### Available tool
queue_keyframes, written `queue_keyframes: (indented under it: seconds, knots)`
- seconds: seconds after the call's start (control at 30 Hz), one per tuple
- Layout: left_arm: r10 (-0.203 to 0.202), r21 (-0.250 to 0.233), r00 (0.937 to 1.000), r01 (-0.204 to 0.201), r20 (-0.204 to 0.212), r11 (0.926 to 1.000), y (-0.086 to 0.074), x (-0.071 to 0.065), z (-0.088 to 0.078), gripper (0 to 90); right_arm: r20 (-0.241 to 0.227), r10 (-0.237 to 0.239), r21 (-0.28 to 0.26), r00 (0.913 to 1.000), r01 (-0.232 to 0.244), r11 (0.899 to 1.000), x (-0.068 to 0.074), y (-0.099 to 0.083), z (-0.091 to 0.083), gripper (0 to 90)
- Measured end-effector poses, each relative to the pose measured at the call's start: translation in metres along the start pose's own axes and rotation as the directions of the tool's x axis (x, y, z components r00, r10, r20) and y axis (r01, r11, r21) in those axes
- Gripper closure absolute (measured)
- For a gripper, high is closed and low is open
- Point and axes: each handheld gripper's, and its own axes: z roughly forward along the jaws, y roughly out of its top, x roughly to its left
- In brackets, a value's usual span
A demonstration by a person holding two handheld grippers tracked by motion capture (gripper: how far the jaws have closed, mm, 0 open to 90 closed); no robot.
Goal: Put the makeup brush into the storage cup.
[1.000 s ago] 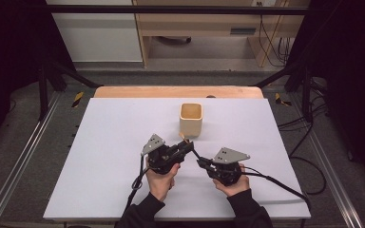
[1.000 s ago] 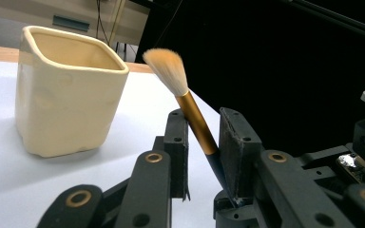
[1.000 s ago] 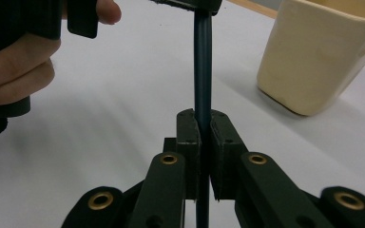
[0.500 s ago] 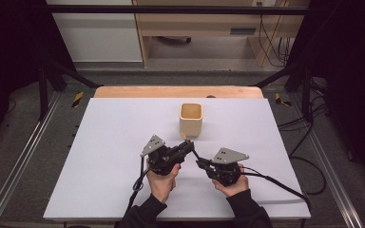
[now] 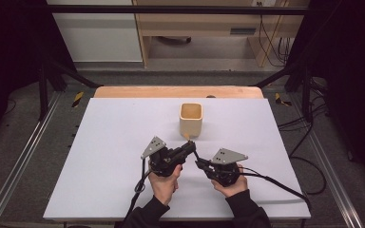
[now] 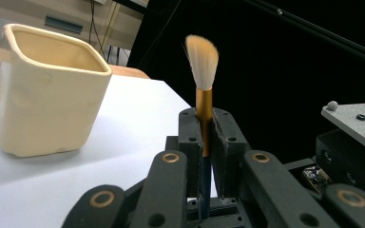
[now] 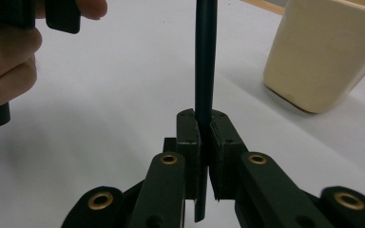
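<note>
A person holds a claw in each hand over the white desk (image 5: 100, 156). Both claws are grasping the same thing: a small brush (image 6: 202, 80) with soft tan bristles, a gold band and a dark handle.

The left claw (image 5: 188, 146) has just been closing, and now its pads are clenched on the brush at the gold band, just under the bristles. You can see this best in the left gripper view, where the bristles stick up past the jaws. The right claw (image 5: 198, 164) is clenched on the dark handle (image 7: 203, 57) of the brush, lower down. In the high view the brush runs between the two claw tips, which sit close together near the middle of the desk.

Holding the brush at two spots keeps it steady, so it cannot swing or slip. It looks like the brush is being passed from one claw to the other, and for a moment both have it so it will not drop.

A cream square cup (image 5: 191, 118) stands just beyond the claws, upright and open on top. The bristle end points toward it. My guess is the brush will go into the cup, and the grip near the bristles helps aim it there.
</note>
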Motion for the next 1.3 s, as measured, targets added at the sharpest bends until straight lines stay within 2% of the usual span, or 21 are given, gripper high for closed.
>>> queue_keyframes:
  seconds: [0.2,0.3,0.33,0.43,0.47,0.5,0.67,0.77,0.9,1.13,1.17,1.3]
  knots:
    - [0.014,0.008,0.9999,-0.014,0.001,0.9999,0.000,-0.001,0.000,83.3,0.002,0.002,0.002,1.0000,-0.002,1.000,0.000,0.000,0.000,84.4]
    - [0.054,0.011,0.9984,-0.054,-0.017,0.9985,0.003,-0.003,0.000,83.4,0.001,0.003,-0.002,1.0000,-0.003,1.000,0.001,0.000,-0.001,82.0]
    - [0.054,0.011,0.9984,-0.054,-0.017,0.9985,0.004,-0.002,-0.001,83.4,0.004,0.005,-0.007,1.0000,-0.005,1.000,0.001,0.001,-0.002,80.5]
    - [0.062,0.011,0.9978,-0.062,-0.023,0.9980,0.008,0.000,-0.003,83.4,0.004,0.018,-0.015,0.9998,-0.018,1.000,-0.001,0.003,-0.004,70.1]
    - [0.062,0.011,0.9978,-0.062,-0.023,0.9980,0.008,0.000,-0.003,83.4,0.004,0.018,-0.015,0.9998,-0.018,1.000,-0.001,0.003,-0.004,70.1]
    - [0.072,0.010,0.9968,-0.072,-0.033,0.9973,0.011,0.002,-0.005,83.5,0.021,0.017,-0.021,0.9996,-0.017,1.000,-0.001,0.003,-0.006,62.7]
    - [0.094,0.017,0.9945,-0.093,-0.048,0.9955,0.017,0.006,-0.008,83.4,0.037,0.023,-0.030,0.9990,-0.022,0.999,-0.003,0.005,-0.009,48.4]
    - [0.117,0.024,0.9909,-0.116,-0.066,0.9930,0.023,0.008,-0.010,83.4,0.063,0.035,-0.031,0.9974,-0.033,0.999,-0.004,0.006,-0.011,39.4]
    - [0.162,0.038,0.9834,-0.160,-0.082,0.9865,0.031,0.010,-0.011,83.4,0.098,0.046,-0.032,0.9941,-0.043,0.999,-0.006,0.007,-0.015,31.2]
    - [0.185,0.038,0.9779,-0.182,-0.098,0.9826,0.045,0.013,-0.013,83.4,0.139,0.086,-0.028,0.9866,-0.083,0.996,-0.015,0.004,-0.022,21.9]
    - [0.187,0.038,0.9772,-0.184,-0.101,0.9822,0.049,0.015,-0.013,83.4,0.156,0.101,-0.030,0.9827,-0.097,0.995,-0.019,0.002,-0.025,19.3]
    - [0.198,0.036,0.9744,-0.195,-0.107,0.9802,0.059,0.018,-0.013,83.4,0.180,0.124,-0.033,0.9758,-0.120,0.992,-0.024,-0.001,-0.031,15.6]
